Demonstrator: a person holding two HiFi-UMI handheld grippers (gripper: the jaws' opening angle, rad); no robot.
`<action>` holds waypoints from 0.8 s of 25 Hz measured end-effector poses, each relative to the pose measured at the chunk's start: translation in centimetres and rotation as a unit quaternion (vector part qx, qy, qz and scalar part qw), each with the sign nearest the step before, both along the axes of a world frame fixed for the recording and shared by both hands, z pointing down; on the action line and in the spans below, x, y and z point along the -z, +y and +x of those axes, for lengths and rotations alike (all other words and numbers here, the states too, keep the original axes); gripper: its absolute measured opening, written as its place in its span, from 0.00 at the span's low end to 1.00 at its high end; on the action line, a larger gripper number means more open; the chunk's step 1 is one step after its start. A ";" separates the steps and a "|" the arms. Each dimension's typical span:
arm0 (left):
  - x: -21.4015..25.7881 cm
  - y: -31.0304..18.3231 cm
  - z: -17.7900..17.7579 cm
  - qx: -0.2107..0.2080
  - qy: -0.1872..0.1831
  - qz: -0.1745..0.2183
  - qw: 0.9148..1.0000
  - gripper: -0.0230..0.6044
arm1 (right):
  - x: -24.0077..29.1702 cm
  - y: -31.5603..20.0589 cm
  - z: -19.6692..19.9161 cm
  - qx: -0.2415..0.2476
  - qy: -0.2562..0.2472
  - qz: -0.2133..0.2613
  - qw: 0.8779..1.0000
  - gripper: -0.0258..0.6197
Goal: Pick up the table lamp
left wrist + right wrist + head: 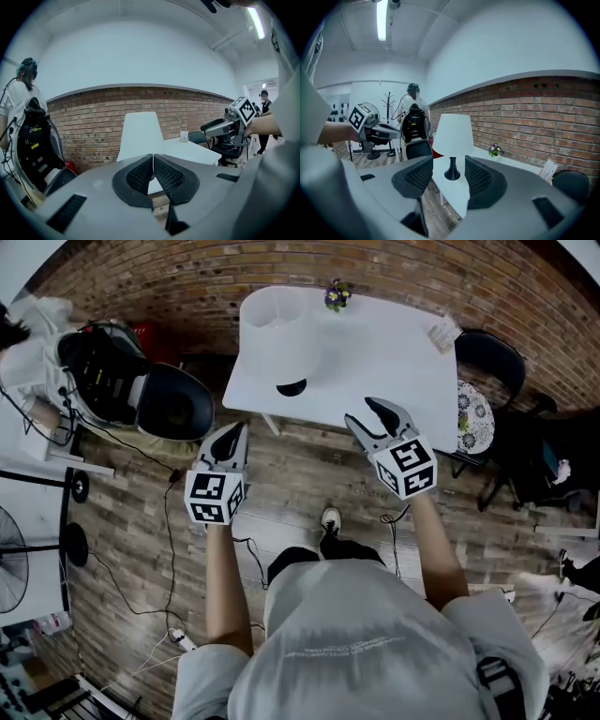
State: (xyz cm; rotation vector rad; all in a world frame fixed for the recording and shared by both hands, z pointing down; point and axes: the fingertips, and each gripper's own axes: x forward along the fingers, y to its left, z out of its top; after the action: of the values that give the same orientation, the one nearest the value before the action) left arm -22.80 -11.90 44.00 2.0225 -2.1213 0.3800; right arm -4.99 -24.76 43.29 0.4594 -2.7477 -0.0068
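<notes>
Read the left gripper (234, 435) as closed pad against pad, empty, held over the floorboards just short of the table's (394, 348) near edge. Read the right gripper (364, 412) as spread wide, also empty, at that same near edge, toward the table's middle.

Find the table lamp (281, 320) upright on the table's left half:
- black base (292, 387) close to the near edge
- slim black stem (452, 165) above it
- white shade (453, 135) on top

In the right gripper view, see the stem framed between the 2 open pads, yet well beyond them. No contact so far.

Past the lamp, note a small flower pot (336, 294) at the table's far edge, a white paper stand (443, 332) near its far right corner, then the brick wall (187, 277) behind the table.

Probable faults from here:
- Avoid clamping the shade: likely to dent or slip.
- Centre on the stem before closing; otherwise, risk of tipping a top-heavy lamp over the near edge.
- Open the left gripper before any supporting use; shut, good only for pushing.
- Check for a cord before lifting. None visible, but cannot rule out a snag.
</notes>
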 end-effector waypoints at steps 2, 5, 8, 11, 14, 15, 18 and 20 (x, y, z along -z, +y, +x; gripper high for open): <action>-0.5 -1.1 -0.8 -0.003 0.004 -0.006 1.000 0.06 | -0.5 -0.9 -0.9 -0.002 0.002 -0.005 1.000 0.37; -1.4 -2.4 -2.2 -0.007 0.012 -0.014 1.000 0.06 | -1.4 -1.9 -2.2 -0.005 0.007 -0.011 1.000 0.37; -2.6 -3.6 -3.8 -0.013 0.019 -0.021 1.000 0.06 | -2.3 -2.9 -3.6 -0.010 -0.005 -0.020 1.000 0.37; -4.2 -4.7 -5.3 -0.027 0.025 -0.031 0.999 0.06 | -3.7 -3.8 -4.8 -0.018 -0.008 -0.023 1.000 0.37; -5.7 -5.7 -7.2 -0.049 0.027 -0.044 0.997 0.06 | -5.8 -4.3 -6.6 -0.031 0.005 -0.022 0.999 0.38; -6.2 -5.9 -7.8 -0.059 0.028 -0.049 0.997 0.06 | -6.6 -4.3 -7.3 -0.037 0.009 -0.026 0.999 0.38; -7.9 -6.1 -9.3 -0.084 0.032 -0.068 0.994 0.06 | -9.0 -3.8 -9.4 -0.046 0.022 -0.037 0.998 0.40; -8.8 -6.5 -10.3 -0.098 0.035 -0.076 0.992 0.06 | -10.1 -3.8 -10.8 -0.053 0.029 -0.039 0.997 0.41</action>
State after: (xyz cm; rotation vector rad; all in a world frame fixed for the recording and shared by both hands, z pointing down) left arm -33.14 -18.41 52.78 2.1270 -1.8011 0.4754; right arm -15.76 -28.53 53.39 0.5741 -2.6531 0.1107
